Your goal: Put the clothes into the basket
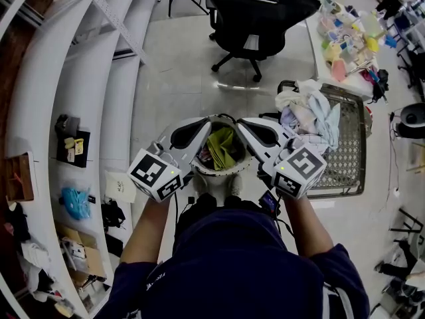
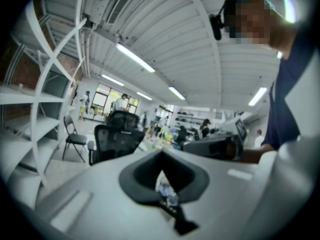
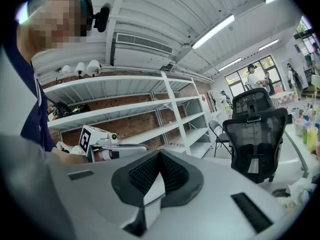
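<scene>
A round white basket holds a green garment and a pink one, and sits just in front of the person's body. My left gripper and right gripper reach in from either side, their tips close together at the basket's far rim. In the right gripper view the right gripper has its pads together on a white edge, apparently the basket's rim. The left gripper is likewise closed, with a pale bit showing in the gap. More clothes lie piled to the right.
The pile rests on a low wire-mesh table at the right. A black office chair stands ahead on the floor. White shelving with odds and ends runs along the left. A cluttered table is at the upper right.
</scene>
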A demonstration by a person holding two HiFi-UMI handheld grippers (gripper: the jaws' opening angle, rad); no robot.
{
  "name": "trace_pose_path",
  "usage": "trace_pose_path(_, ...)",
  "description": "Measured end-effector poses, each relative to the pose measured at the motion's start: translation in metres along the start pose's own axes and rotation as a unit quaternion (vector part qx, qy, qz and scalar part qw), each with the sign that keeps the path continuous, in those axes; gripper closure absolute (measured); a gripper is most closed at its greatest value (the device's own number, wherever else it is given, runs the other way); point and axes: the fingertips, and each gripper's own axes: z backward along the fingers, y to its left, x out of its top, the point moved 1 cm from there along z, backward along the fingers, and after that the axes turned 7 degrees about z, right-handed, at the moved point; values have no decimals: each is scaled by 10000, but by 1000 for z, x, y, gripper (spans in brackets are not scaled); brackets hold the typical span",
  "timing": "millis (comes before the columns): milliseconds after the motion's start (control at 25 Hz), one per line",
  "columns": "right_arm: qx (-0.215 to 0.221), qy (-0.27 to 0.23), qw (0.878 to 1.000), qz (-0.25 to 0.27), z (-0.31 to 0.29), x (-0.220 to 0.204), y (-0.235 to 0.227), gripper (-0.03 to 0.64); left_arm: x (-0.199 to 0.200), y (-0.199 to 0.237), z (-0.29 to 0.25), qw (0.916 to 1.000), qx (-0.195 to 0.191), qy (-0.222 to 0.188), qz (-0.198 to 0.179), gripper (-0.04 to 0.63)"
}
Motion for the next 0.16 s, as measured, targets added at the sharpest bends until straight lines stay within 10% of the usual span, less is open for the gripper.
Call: trace_pose_path(160,-2,17,10000,-10,-1,-3,-1,611,-3,2,0,10000,4,-13,75,592)
